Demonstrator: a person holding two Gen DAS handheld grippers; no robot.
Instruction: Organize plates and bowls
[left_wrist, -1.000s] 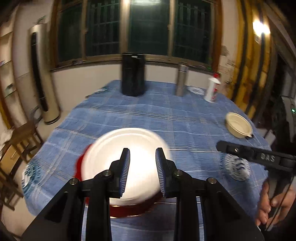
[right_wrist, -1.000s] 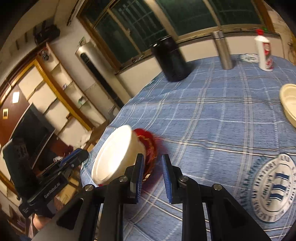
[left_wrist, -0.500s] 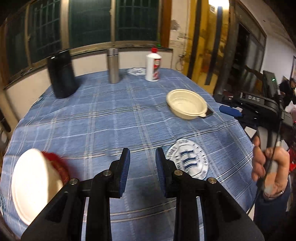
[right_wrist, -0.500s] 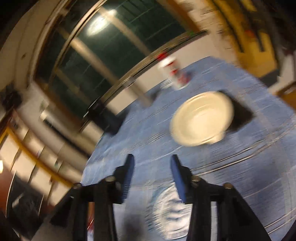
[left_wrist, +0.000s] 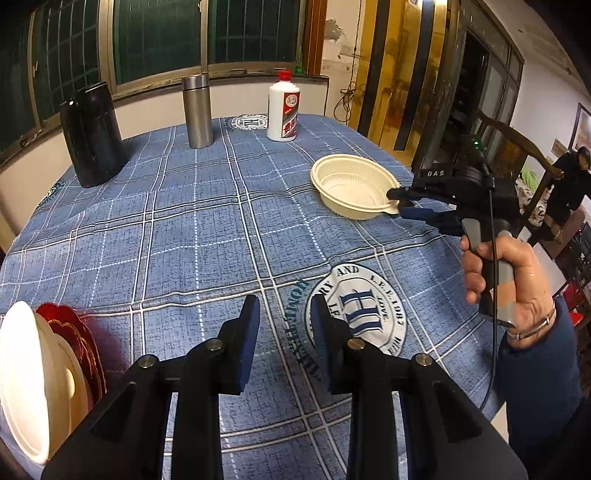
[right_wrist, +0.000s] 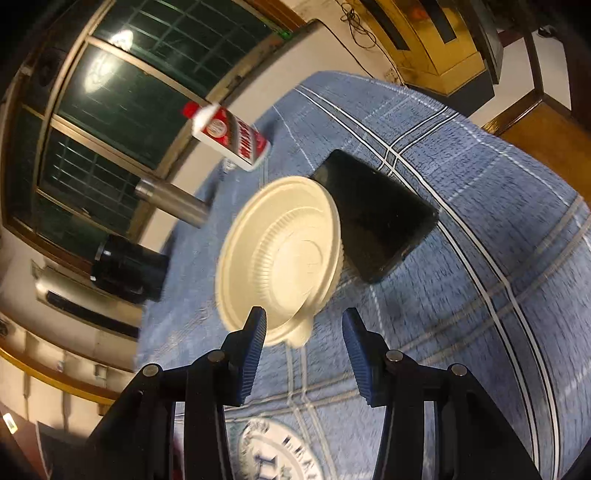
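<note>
A cream plastic bowl (left_wrist: 352, 186) sits on the blue checked tablecloth (left_wrist: 207, 229) at the right; it also shows in the right wrist view (right_wrist: 280, 254). My right gripper (right_wrist: 301, 332) is open, its fingertips at the bowl's near rim tab; in the left wrist view it (left_wrist: 400, 203) reaches the bowl from the right. My left gripper (left_wrist: 284, 332) is open and empty above the cloth. At the far left a white bowl (left_wrist: 26, 376) rests on a red plate (left_wrist: 79, 341).
A black cylinder (left_wrist: 92, 134), a steel flask (left_wrist: 197, 110) and a white bottle (left_wrist: 283, 107) stand along the table's far side. A black phone (right_wrist: 376, 218) lies just beyond the cream bowl. A printed crest (left_wrist: 356, 310) marks the cloth.
Both grippers swung right, away from the white bowl and red plate. The right gripper opened wider and closed in on the cream bowl's rim.
</note>
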